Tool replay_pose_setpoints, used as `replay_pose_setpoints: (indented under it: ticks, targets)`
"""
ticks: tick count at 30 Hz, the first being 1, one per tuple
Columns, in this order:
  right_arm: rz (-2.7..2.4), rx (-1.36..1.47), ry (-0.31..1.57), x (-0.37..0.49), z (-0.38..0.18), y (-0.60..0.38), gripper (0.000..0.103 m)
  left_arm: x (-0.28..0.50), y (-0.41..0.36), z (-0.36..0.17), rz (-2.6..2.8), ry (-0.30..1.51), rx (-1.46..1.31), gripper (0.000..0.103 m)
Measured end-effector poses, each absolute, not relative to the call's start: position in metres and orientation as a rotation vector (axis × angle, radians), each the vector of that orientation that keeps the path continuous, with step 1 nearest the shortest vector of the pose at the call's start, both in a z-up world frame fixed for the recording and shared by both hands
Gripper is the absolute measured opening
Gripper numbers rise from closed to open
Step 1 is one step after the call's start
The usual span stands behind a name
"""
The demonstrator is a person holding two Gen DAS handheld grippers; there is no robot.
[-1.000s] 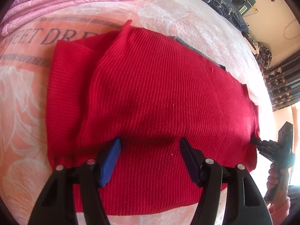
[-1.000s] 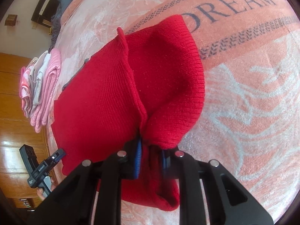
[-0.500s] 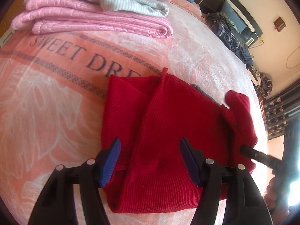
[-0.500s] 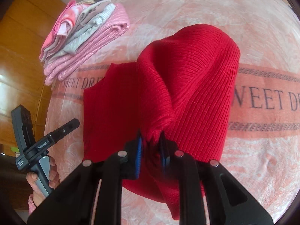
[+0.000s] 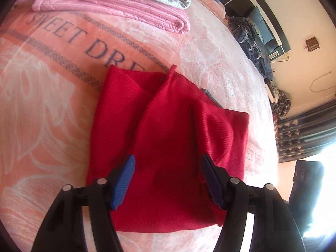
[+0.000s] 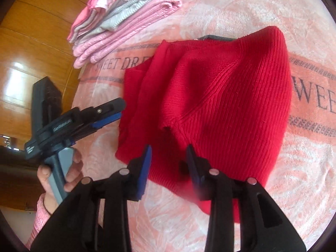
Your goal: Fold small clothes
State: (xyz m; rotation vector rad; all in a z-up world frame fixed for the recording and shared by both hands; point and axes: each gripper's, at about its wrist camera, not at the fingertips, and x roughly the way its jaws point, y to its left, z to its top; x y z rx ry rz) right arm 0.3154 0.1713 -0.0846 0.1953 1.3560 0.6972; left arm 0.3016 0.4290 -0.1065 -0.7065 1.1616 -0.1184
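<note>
The right gripper (image 6: 169, 163) had its jaws apart with nothing between them. It hung just over the near edge of the red sweater (image 6: 210, 105), so it looked as if the fold it made was done and the cloth could rest by itself. The left gripper (image 5: 167, 178) was wide open too, and held nothing. It hung above the sweater, maybe ready to press it flat or pinch a new edge.

The sweater lay on the pink blanket (image 5: 42, 105), over the big letters. One side was folded on top of the rest, so it was a thick, neat shape. A small dark thing (image 5: 210, 96) peeked out under its far edge; I could not tell what it was.

Farther off sat a stack of folded clothes (image 6: 126, 19), likely where the sweater belongs next.
</note>
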Motion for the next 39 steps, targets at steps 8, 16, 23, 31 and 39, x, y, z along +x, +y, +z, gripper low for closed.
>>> replay_pose_setpoints:
  ticks: [8, 16, 23, 31, 39]
  targets:
    - [0.583, 0.162, 1.273, 0.28, -0.071, 0.084, 0.038, 0.305, 0.371, -0.14, -0.302, 1.31, -0.884, 0.066]
    - [0.542, 0.305, 1.331, 0.283, -0.106, 0.044, 0.041, 0.31, 0.335, -0.158, -0.317, 1.347, -0.865, 0.066]
    - [0.581, 0.268, 1.291, 0.283, -0.096, 0.059, 0.041, 0.317, 0.32, -0.168, -0.331, 1.345, -0.817, 0.066]
    - [0.517, 0.275, 1.337, 0.292, -0.117, 0.055, 0.041, 0.325, 0.321, -0.165, -0.355, 1.293, -0.839, 0.052]
    - [0.464, 0.293, 1.367, 0.296, -0.133, 0.045, 0.041, 0.328, 0.327, -0.164, -0.404, 1.242, -0.899, 0.015]
